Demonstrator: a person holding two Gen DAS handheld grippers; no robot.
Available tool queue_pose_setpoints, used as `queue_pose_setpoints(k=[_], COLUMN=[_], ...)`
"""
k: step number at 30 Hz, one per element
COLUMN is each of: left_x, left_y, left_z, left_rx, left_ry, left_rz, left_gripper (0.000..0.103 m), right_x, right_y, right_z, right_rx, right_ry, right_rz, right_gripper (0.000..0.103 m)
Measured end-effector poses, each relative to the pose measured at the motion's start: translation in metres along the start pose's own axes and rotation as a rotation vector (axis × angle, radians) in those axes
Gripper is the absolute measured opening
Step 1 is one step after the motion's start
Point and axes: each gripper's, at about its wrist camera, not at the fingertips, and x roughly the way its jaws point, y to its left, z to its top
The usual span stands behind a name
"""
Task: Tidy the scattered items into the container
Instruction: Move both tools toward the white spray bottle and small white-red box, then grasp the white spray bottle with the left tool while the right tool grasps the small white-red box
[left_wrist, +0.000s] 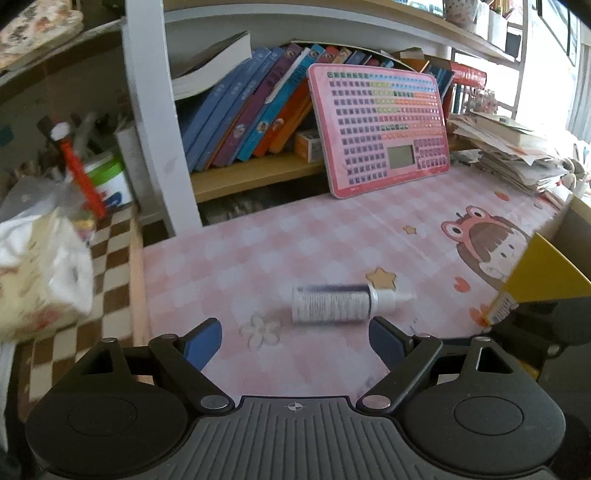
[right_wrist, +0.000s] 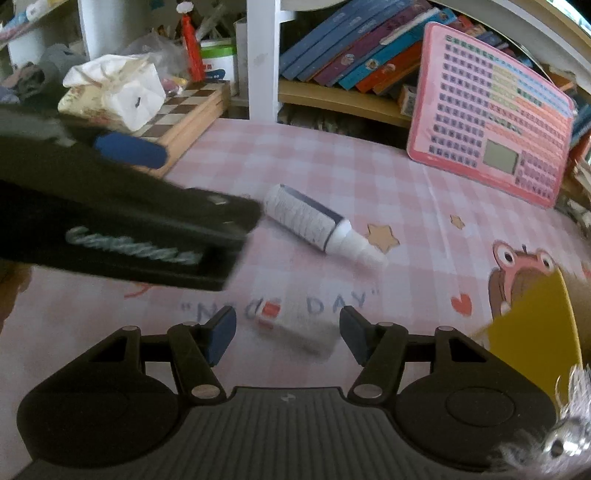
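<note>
A: Quick pass. We have 2 grippers, both spread wide and pinching nothing. Left gripper (left_wrist: 295, 341) hangs over the bench (left_wrist: 258, 243), the one with the pink checked cover.

B: Agreed. The task's thing for that side is the white bottle (left_wrist: 338, 304), lying on its side near the middle of the bench, just ahead of the left gripper and a little to its right.

A: Long axis? We read it as running roughly left to right across the left wrist view, nozzle pointing right, towards the yellow container (left_wrist: 543, 277) at the right edge of the bench.

B: So the bottle lies along the line of the gap between the fingers, not across it. In our judgement the left gripper would need a wrist turn, or it closes on the 2 ends.

A: Right gripper (right_wrist: 286, 332) is also parted, and sits over a small white box (right_wrist: 295, 325) with a red end, blurred, between its fingers.

B: From the right wrist view the bottle (right_wrist: 314, 221) is further up the bench, slanting down to the right. The left gripper is nearer to it, we think; the right one is nearer the box.

A: Nothing visibly in the container (right_wrist: 532, 325) from here; we can't see inside.
</note>
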Motion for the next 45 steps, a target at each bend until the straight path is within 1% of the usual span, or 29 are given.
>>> queue_pose_setpoints(k=[2, 4, 7, 8, 9, 10, 12, 15, 19, 23, 26, 29, 32, 35, 38, 39, 41, 42, 43, 44, 45], left_x=[0.007, 0.011, 0.016, 0.018, 0.02, 0.021, 0.024, 0.026, 0.031, 0.034, 0.039, 0.042, 0.048, 0.065, 0.087, 0.094, 0.103, 0.105, 0.105, 0.104, 0.101], left_y=[0.002, 0.003, 0.003, 0.004, 0.004, 0.003, 0.002, -0.001, -0.006, -0.016, -0.022, -0.027, -0.034, -0.034, -0.03, -0.027, -0.023, -0.022, -0.022, -0.021, -0.02], left_z=[0.006, 0.011, 0.015, 0.016, 0.017, 0.017, 0.017, 0.017, 0.019, 0.016, 0.013, 0.012, 0.016, 0.025, 0.03, 0.031, 0.03, 0.028, 0.026, 0.025, 0.024], left_rx=[-0.004, -0.005, 0.002, 0.005, 0.008, 0.011, 0.018, 0.032, 0.045, 0.102, 0.175, 0.263, 0.394, 0.491, 0.534, 0.532, 0.517, 0.511, 0.498, 0.473, 0.45], left_ry=[-0.003, -0.009, -0.013, -0.012, -0.009, -0.006, 0.0, 0.001, -0.006, -0.01, 0.008, 0.017, 0.018, 0.062, 0.133, 0.159, 0.186, 0.195, 0.205, 0.221, 0.238], left_rz=[-0.004, -0.008, -0.02, -0.024, -0.026, -0.028, -0.033, -0.046, -0.076, -0.132, -0.169, -0.213, -0.254, -0.296, -0.304, -0.305, -0.31, -0.306, -0.312, -0.331, -0.354], left_gripper=[0.089, 0.089, 0.089, 0.089, 0.089, 0.089, 0.089, 0.089, 0.089, 0.089, 0.088, 0.087, 0.087, 0.085, 0.078, 0.073, 0.071, 0.062, 0.049, 0.042, 0.032], right_x=[0.01, 0.019, 0.028, 0.028, 0.028, 0.027, 0.024, 0.018, 0.005, -0.009, -0.017, -0.019, -0.018, -0.019, -0.018, -0.017, -0.017, -0.017, -0.016, -0.017, -0.017], right_y=[0.002, 0.003, 0.001, 0.0, -0.001, -0.002, -0.006, -0.013, -0.021, -0.019, -0.015, -0.018, -0.021, -0.022, -0.025, -0.027, -0.027, -0.027, -0.028, -0.028, -0.028], right_z=[0.005, 0.008, 0.007, 0.007, 0.007, 0.007, 0.004, -0.003, -0.018, -0.034, -0.044, -0.045, -0.045, -0.045, -0.045, -0.044, -0.044, -0.044, -0.044, -0.045, -0.045], right_rx=[-0.022, -0.045, -0.062, -0.059, -0.062, -0.065, -0.054, -0.01, 0.058, 0.055, 0.027, 0.033, 0.054, 0.067, 0.077, 0.077, 0.074, 0.071, 0.068, 0.064, 0.059], right_ry=[0.022, 0.053, 0.092, 0.092, 0.091, 0.09, 0.094, 0.111, 0.145, 0.16, 0.157, 0.161, 0.168, 0.172, 0.176, 0.177, 0.177, 0.176, 0.176, 0.175, 0.175], right_rz=[0.008, 0.019, 0.035, 0.049, 0.06, 0.063, 0.081, 0.099, 0.136, 0.157, 0.173, 0.186, 0.197, 0.201, 0.204, 0.205, 0.203, 0.201, 0.2, 0.195, 0.189], right_gripper=[0.06, 0.058, 0.051, 0.045, 0.036, 0.031, 0.022, 0.015, 0.014, 0.014, 0.014, 0.014, 0.014, 0.014, 0.014, 0.014, 0.014, 0.014, 0.014, 0.014, 0.014])
